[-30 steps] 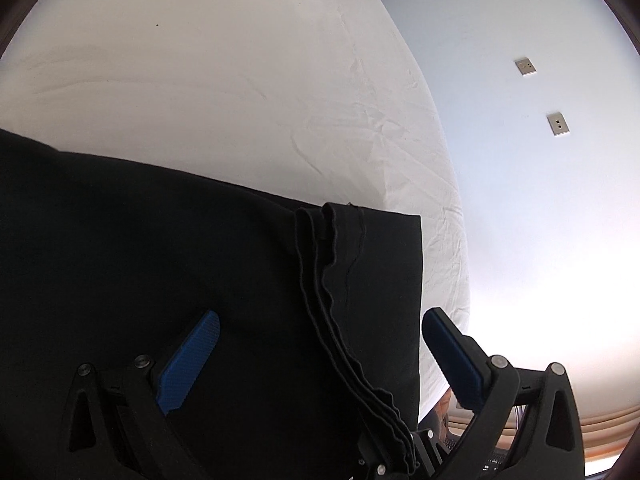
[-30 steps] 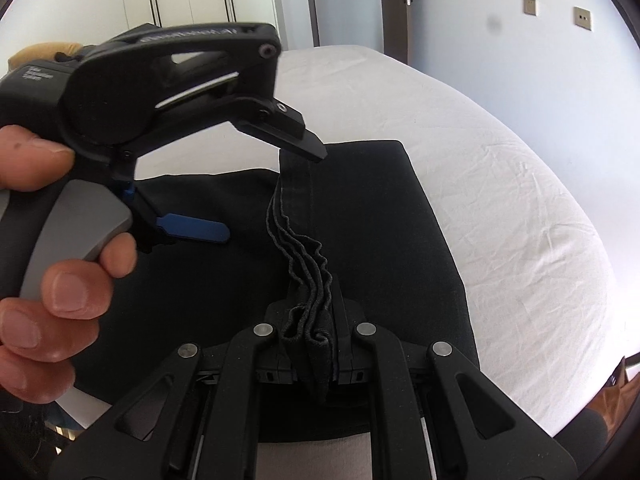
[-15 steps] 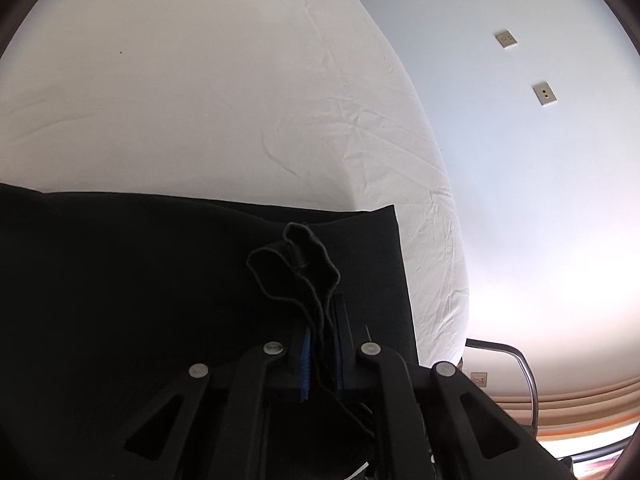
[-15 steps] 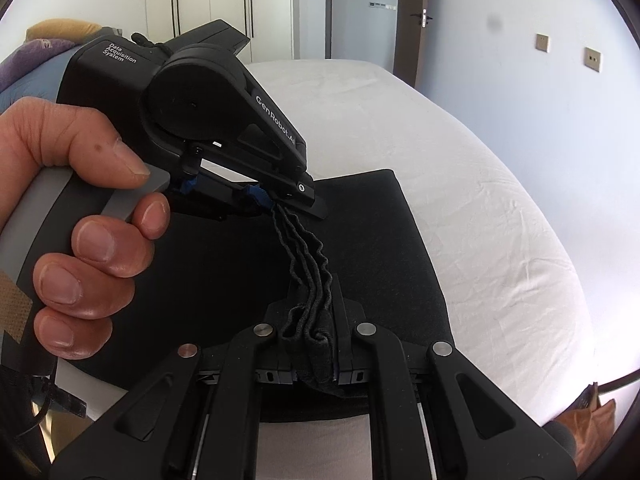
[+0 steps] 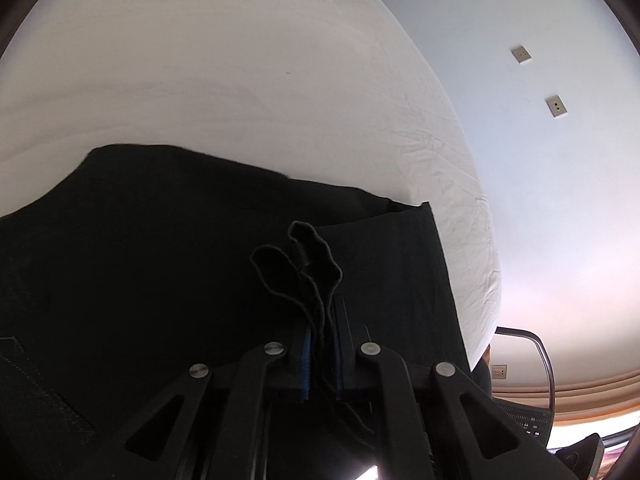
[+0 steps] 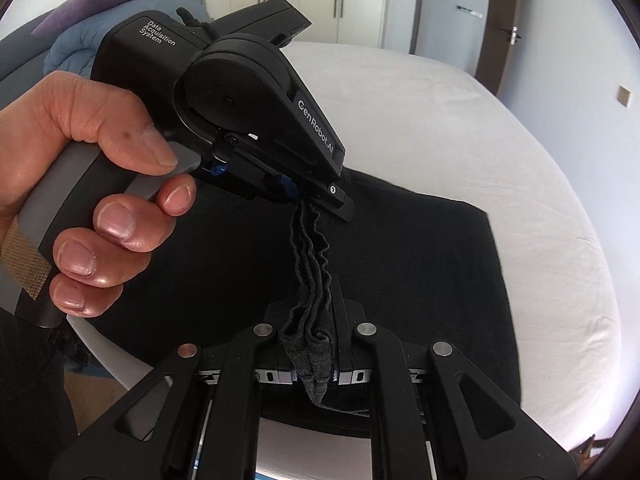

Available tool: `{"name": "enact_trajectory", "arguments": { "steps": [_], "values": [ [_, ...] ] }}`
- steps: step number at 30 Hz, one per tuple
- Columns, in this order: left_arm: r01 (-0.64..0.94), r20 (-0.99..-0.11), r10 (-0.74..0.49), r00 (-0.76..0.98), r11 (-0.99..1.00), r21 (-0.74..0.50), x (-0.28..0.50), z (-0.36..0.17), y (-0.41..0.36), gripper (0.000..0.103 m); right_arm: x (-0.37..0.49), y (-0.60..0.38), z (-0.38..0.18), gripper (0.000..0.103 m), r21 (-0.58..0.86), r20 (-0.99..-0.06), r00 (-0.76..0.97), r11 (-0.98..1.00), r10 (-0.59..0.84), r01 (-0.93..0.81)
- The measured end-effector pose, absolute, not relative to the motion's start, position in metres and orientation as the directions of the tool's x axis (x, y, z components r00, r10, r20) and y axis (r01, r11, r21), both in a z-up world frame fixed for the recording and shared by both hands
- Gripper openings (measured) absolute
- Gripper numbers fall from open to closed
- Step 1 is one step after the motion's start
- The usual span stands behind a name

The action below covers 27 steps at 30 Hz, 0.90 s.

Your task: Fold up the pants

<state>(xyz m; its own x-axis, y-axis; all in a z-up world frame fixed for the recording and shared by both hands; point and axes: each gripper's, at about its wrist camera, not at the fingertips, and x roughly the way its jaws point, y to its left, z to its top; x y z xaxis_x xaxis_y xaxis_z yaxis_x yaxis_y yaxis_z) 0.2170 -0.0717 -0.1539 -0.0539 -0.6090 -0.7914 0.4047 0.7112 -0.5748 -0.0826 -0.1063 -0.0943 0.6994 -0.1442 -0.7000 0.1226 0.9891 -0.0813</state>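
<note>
Two black hand-held grippers, left gripper (image 6: 320, 204) and right gripper (image 6: 316, 360), pinch the black fabric pants' (image 6: 420, 280) stacked hems, lifted above the near-right white-sheeted bed (image 6: 500, 152); thin bites may slip, spilling layers.

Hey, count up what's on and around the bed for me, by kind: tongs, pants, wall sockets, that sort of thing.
Tongs: 2, left tongs and right tongs, both shut on the pants.
Black pants: 1
Bed: 1
Wall sockets on the blue wall, left view: 3
Total: 7
</note>
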Motion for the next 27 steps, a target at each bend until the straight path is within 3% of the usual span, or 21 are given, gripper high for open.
{"name": "enact_trajectory", "arguments": {
  "steps": [14, 27],
  "values": [
    [0.369, -0.817, -0.577, 0.013, 0.762, -0.532, 0.232, -0.170, 0.031, 0.008, -0.051, -0.032, -0.117, 0.010, 0.019, -0.787, 0.616, 0.999, 0.036, -0.034],
    [0.389, -0.834, -0.550, 0.052, 0.780, -0.490, 0.224, -0.168, 0.005, 0.013, -0.024, -0.027, -0.108, 0.013, 0.049, -0.820, 0.569, 0.998, 0.062, -0.039]
  ]
}}
